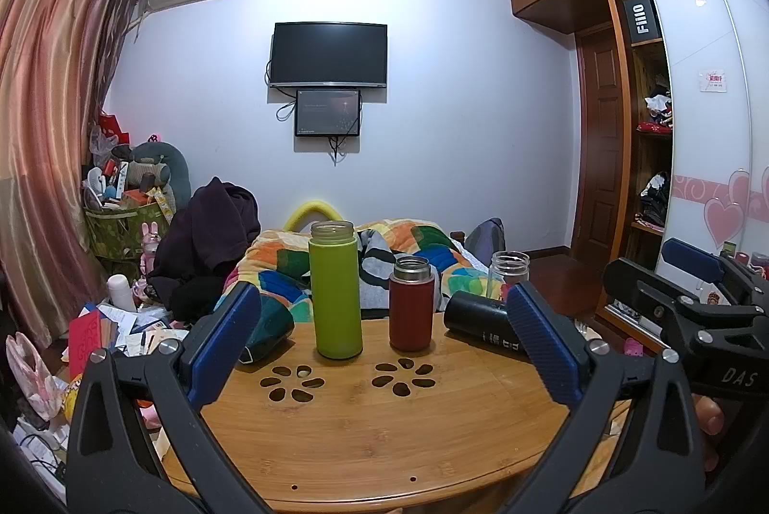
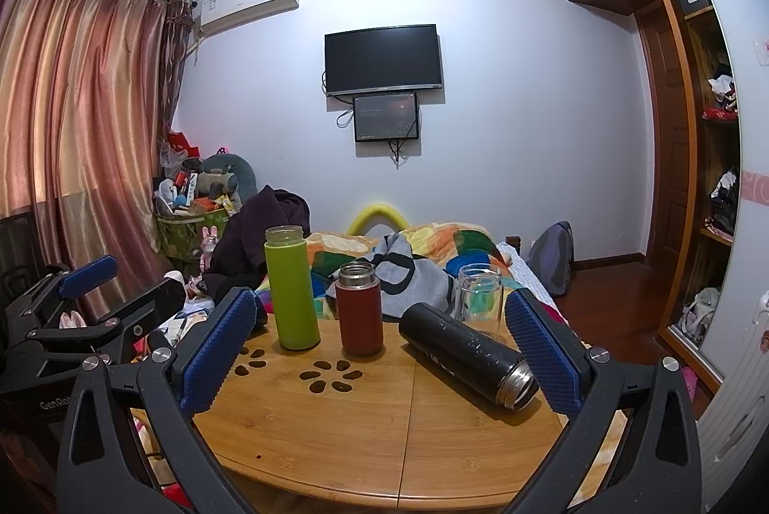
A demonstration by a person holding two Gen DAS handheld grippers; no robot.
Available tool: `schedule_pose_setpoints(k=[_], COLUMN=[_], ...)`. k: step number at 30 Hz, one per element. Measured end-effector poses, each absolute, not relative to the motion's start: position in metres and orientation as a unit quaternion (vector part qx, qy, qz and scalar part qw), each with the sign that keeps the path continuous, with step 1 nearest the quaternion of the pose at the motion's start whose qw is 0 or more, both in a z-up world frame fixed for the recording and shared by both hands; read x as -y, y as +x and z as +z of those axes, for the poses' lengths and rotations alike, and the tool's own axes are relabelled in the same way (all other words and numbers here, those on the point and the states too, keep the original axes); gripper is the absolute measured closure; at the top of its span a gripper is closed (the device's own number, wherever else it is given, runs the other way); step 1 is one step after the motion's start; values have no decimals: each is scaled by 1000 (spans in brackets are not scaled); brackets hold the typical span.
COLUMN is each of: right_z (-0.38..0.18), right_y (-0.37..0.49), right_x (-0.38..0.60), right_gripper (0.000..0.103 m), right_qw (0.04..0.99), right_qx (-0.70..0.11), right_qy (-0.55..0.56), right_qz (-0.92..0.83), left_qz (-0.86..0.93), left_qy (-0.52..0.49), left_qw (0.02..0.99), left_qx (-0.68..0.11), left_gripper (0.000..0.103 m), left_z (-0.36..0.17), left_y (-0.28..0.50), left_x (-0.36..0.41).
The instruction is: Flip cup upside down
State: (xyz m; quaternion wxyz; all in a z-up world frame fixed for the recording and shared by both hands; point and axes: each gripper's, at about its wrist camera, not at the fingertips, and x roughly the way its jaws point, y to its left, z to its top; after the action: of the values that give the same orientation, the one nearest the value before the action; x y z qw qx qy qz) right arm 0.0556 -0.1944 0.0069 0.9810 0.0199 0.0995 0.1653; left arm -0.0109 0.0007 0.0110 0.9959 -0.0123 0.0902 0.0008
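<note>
Four lidless cups are on a round wooden table [image 1: 375,432]. A tall green cup [image 1: 335,290] and a short red cup [image 1: 411,303] stand upright mouth up. A clear glass cup [image 1: 509,273] stands upright behind a black cup [image 1: 480,329] that lies on its side. They also show in the right wrist view: green [image 2: 292,289], red [image 2: 358,308], glass [image 2: 478,294], black [image 2: 468,355] with its steel mouth toward me. My left gripper [image 1: 384,341] is open and empty over the table's near side. My right gripper [image 2: 379,350] is open and empty, the black cup just inside its right finger.
The table has flower-shaped cutouts [image 1: 292,380]. A dark green bag [image 1: 266,329] lies at the table's left edge. A bed with a colourful quilt [image 1: 413,247] is behind the table. Clutter fills the floor at left [image 1: 120,321]. A wardrobe [image 1: 673,129] is at right.
</note>
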Motion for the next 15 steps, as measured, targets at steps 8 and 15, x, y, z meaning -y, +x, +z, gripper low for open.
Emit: schedule_pose_setpoints(k=[8, 15], right_z=[6, -1], right_y=[56, 71], right_x=[193, 197], right_gripper=[0, 0], right_qw=[981, 981], right_qx=[-101, -120], right_qy=[19, 14], right_qz=[165, 155], left_qz=[-5, -6], left_qy=[-12, -7], left_qw=[995, 985], left_qx=[-103, -174], left_gripper=[0, 0], left_z=[6, -14], left_y=[-4, 40], left_x=[-3, -36])
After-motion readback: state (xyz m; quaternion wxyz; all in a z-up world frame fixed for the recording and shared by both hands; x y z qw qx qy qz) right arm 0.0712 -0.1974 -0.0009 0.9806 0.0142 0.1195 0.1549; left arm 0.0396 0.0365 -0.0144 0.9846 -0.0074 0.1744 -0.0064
